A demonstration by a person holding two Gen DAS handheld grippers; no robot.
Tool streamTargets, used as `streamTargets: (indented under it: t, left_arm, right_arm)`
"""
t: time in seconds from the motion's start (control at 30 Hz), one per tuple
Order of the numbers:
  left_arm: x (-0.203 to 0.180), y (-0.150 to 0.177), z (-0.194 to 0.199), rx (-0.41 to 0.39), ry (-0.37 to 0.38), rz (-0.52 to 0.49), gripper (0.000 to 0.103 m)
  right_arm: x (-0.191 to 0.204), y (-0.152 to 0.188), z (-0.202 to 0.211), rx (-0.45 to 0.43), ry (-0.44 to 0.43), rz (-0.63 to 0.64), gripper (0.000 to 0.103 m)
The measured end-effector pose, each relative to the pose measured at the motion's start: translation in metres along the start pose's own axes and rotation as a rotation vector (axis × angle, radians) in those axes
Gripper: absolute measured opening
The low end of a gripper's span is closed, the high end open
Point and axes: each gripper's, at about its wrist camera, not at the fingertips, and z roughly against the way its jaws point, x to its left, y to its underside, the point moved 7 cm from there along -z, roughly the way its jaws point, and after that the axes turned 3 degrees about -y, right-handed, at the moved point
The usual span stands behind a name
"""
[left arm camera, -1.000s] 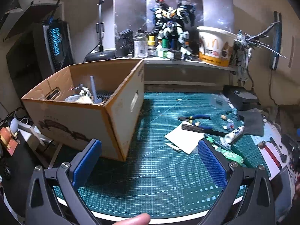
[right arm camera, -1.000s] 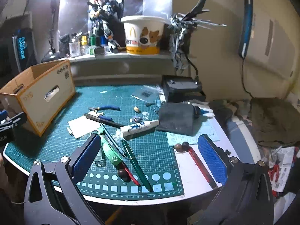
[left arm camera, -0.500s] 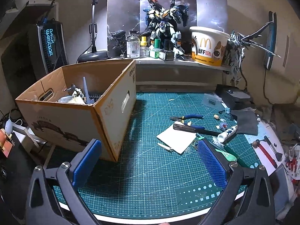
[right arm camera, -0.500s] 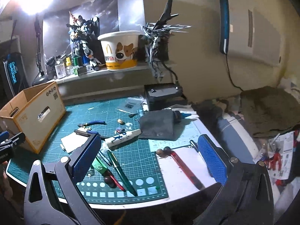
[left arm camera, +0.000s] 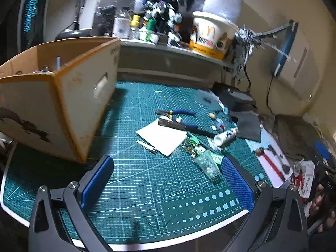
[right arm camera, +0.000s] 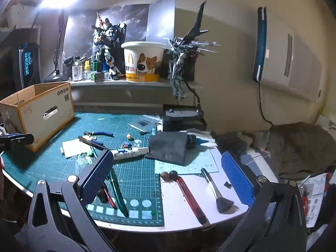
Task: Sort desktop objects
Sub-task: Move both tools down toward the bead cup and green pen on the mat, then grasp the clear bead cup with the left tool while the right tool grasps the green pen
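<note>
Hovering over the cutting mat (left arm camera: 134,180), both hand-held grippers (left arm camera: 167,180) (right arm camera: 168,178) gape empty.

Desk inventory, as I logged it. 1 white table (right arm camera: 180,220), rounded front edge, carried 1 green cutting mat (left arm camera: 147,180). On the mat: 1 open cardboard box (left arm camera: 63,109) at left; 1 white card (left arm camera: 161,136); 1 blue-handled pliers (left arm camera: 178,113); 1 white tube (right arm camera: 130,152) on its side; 1 dark cloth (right arm camera: 168,147) at the mat's right part. On bare tabletop right of the mat: 1 red-handled tool (right arm camera: 189,195) and 1 brush (right arm camera: 216,191), side by side, apart. I noted 1 black case (right arm camera: 182,117) at the back.
</note>
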Motion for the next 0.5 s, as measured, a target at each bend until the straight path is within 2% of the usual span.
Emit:
streamTargets:
  t: [0.07, 0.17, 0.23, 0.3, 0.37, 0.43, 0.5]
  left_arm:
    - [-0.007, 0.004, -0.008, 0.008, 0.012, -0.018, 0.103]
    - [-0.017, 0.008, -0.021, 0.027, 0.036, -0.035, 0.103]
    - [-0.024, 0.011, -0.029, 0.040, 0.052, -0.047, 0.103]
    - [-0.031, 0.013, -0.037, 0.055, 0.071, -0.057, 0.103]
    - [-0.038, 0.014, -0.046, 0.073, 0.094, -0.065, 0.095]
    - [-0.043, 0.017, -0.057, 0.112, 0.118, -0.077, 0.075]
    - [-0.048, 0.021, -0.067, 0.145, 0.131, -0.094, 0.062]
  right_arm:
    - [-0.006, 0.009, -0.005, 0.018, -0.026, -0.016, 0.101]
    - [-0.007, 0.022, -0.018, 0.062, -0.100, -0.054, 0.085]
    - [0.004, 0.029, -0.035, 0.117, -0.192, -0.048, 0.057]
    - [0.020, 0.036, -0.054, 0.179, -0.263, -0.005, 0.044]
    - [0.035, 0.042, -0.067, 0.212, -0.315, 0.036, 0.035]
    - [0.050, 0.048, -0.079, 0.241, -0.362, 0.069, 0.029]
    - [0.062, 0.053, -0.091, 0.268, -0.392, 0.092, 0.028]
